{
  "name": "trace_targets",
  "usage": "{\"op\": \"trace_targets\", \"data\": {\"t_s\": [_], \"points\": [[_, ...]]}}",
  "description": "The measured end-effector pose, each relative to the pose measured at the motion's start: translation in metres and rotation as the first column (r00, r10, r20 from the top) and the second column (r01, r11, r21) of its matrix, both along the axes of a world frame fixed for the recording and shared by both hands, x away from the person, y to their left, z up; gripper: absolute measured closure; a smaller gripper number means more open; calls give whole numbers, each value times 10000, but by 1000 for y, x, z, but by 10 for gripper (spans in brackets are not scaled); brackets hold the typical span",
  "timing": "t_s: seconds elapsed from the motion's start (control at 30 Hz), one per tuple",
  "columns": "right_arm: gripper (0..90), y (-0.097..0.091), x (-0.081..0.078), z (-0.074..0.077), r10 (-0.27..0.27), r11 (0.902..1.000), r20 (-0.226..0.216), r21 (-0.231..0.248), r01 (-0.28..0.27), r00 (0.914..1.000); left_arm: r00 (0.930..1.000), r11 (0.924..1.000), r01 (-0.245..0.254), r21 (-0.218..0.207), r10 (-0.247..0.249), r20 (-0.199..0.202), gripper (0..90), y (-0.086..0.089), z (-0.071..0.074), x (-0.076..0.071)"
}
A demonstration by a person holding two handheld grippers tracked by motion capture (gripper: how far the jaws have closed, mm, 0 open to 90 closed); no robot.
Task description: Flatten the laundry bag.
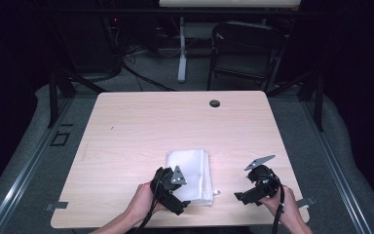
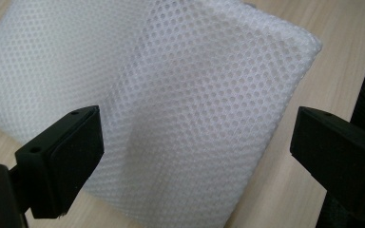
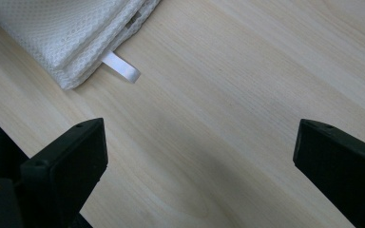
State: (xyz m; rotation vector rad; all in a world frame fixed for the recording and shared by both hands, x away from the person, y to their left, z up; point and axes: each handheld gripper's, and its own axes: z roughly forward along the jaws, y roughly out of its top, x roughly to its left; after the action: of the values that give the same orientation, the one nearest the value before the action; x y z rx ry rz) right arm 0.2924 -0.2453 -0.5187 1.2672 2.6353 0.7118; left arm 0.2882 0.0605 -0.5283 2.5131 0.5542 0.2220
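A folded white mesh cloth (image 1: 191,171) lies near the front middle of the wooden table (image 1: 141,126). My left gripper (image 1: 177,207) hovers over the cloth's near left part, jaws wide open, with the mesh cloth (image 2: 185,109) spread between and beyond them. My right gripper (image 1: 238,196) stands open to the right of the cloth over bare wood. Its view shows the cloth's folded corner (image 3: 71,33) at top left, with a small white ribbon loop (image 3: 121,67) sticking out from the edge.
A round dark grommet (image 1: 215,103) sits near the table's far edge. A black chair (image 1: 246,51) and a white stand leg (image 1: 181,48) are behind the table. Grey padded floor surrounds it.
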Motion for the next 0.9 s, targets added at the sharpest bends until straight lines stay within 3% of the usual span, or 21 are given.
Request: {"op": "trace_targets", "data": {"t_s": [0.1, 0.37, 0.57, 0.63, 0.67, 0.7, 0.9], "points": [[43, 1, 0, -1, -35, 9999, 11, 119, 34, 10000, 9995, 9994, 323, 154, -324, 61, 78, -11, -5, 0], [57, 3, 0, -2, 44, 9999, -81, 106, -44, 10000, 9982, 9971, 586, 488, -592, 97, 161, -27, -16, 4], [79, 6, 0, -3, 249, 9996, -251, -125, -252, 9994, 9960, 9930, 889, 778, -896, 56, 332, -32, -24, 3], [80, 6, -1, -4, 261, 9996, -273, -87, -263, 9993, 9954, 9920, 934, 851, -949, 137, 338, -32, -25, 3], [90, 6, -1, -4, 307, 9995, -301, -53, -308, 9991, 9950, 9916, 966, 864, -985, 179, 402, -32, -26, 4], [90, 6, -1, -4, 307, 9995, -301, -53, -308, 9991, 9942, 9920, 1072, 670, -1075, 2, 402, -31, -25, 5], [152, 10, -1, -4, 474, 9988, -410, -109, -478, 9980, 9902, 9903, 1325, 406, -1305, -489, 548, -29, -26, 11]]}}
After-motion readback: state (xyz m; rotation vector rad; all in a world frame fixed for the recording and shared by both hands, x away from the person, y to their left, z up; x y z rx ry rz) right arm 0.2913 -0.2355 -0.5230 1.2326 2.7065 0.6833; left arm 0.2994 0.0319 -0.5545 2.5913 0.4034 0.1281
